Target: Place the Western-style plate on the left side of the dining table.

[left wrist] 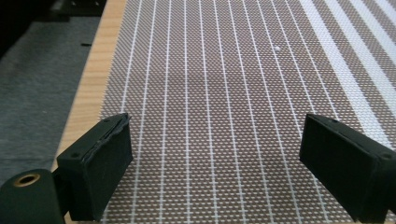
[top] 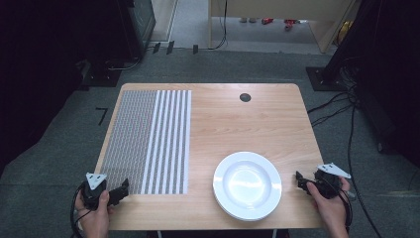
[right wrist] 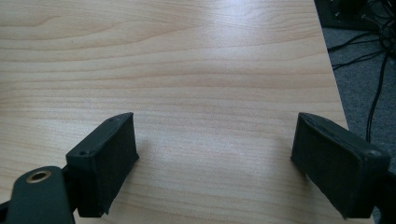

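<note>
Left gripper [top: 122, 189]: jaws spread wide, nothing between, over near-left corner of striped placemat [top: 148, 141]; mat's far end cut off in left gripper view. Right gripper [top: 300, 180]: jaws spread wide, empty, over bare table [top: 247, 124], just right of white plate [top: 247, 185]. Plate well right of placemat. Dark round hole [top: 245, 97] beyond plate, near far edge.

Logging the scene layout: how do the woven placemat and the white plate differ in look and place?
The placemat is rectangular, brown-grey weave with white stripes; the plate is round, plain glossy white. The placemat covers the table's left side, by the open left gripper; the plate sits near the front right, by the open right gripper. Both lie flat, untouched.
</note>
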`<action>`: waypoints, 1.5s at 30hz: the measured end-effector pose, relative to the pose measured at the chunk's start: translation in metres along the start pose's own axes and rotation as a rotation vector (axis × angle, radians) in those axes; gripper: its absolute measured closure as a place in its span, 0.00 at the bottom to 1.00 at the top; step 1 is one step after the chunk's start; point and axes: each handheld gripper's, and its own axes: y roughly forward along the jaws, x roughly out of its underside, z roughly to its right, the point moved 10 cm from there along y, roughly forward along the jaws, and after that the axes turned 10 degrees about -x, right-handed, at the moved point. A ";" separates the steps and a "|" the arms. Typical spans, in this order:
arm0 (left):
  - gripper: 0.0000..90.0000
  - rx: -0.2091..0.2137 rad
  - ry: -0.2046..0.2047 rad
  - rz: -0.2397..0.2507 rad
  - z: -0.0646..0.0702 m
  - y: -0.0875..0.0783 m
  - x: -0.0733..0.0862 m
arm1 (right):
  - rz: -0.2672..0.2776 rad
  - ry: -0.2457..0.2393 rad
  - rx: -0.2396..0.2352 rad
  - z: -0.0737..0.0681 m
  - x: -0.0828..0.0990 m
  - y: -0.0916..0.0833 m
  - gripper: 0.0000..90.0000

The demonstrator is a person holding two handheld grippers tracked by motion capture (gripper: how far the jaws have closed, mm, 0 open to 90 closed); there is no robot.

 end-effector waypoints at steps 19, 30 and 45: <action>0.10 0.087 0.044 0.058 0.051 -0.019 -0.017 | 0.041 0.021 -0.021 -0.005 -0.006 -0.006 0.16; 0.10 0.150 0.078 0.078 0.091 -0.026 -0.025 | 0.072 0.046 -0.052 -0.014 -0.010 -0.012 0.17; 0.10 0.237 0.129 0.095 0.154 -0.034 -0.030 | 0.096 0.039 -0.082 -0.029 -0.015 -0.015 0.17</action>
